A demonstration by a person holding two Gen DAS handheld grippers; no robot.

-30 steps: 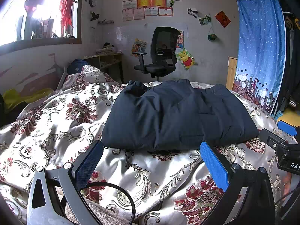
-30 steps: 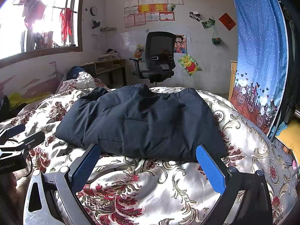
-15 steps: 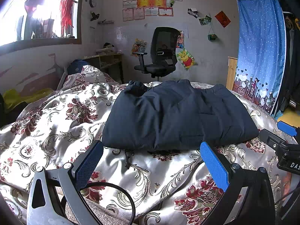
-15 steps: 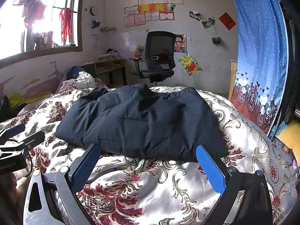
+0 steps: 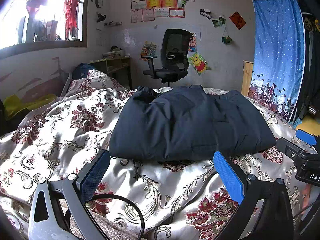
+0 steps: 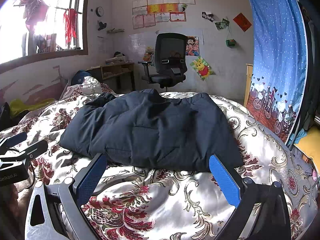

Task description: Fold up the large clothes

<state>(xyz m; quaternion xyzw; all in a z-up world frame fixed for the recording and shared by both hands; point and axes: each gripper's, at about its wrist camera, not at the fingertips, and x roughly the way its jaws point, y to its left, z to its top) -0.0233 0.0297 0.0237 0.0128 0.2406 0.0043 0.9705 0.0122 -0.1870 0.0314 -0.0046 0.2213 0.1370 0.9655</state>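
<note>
We see the dark navy padded jacket [image 5: 188, 124] lying folded into a thick, roughly rectangular bundle on the bed, on top of a shiny cream quilt with dark red flowers [image 5: 60, 132]. Its far edge, where a collar or hood bunches up, is in shadow and hard to read, and we cannot tell how the sleeves are tucked inside.

Our left gripper [image 5: 160, 172] hangs just short of the jacket's near edge with its 2 blue-padded fingers [image 5: 228, 176] spread wide and nothing between them. Our right gripper [image 6: 158, 172] sits the same way in front of the bundle, its fingers [image 6: 224, 182] wide apart and empty. Each gripper's body is cut off by the bottom of its view. A black cable [image 5: 128, 202] loops under the left gripper.

Beyond the bed stands a black mesh office chair [image 5: 172, 58] against a wall with paper certificates [image 5: 162, 6]. A blue dotted curtain [image 5: 280, 54] hangs on the right, its edge lost in darkness. The window [image 5: 40, 14] on the left is blown out by glare.
</note>
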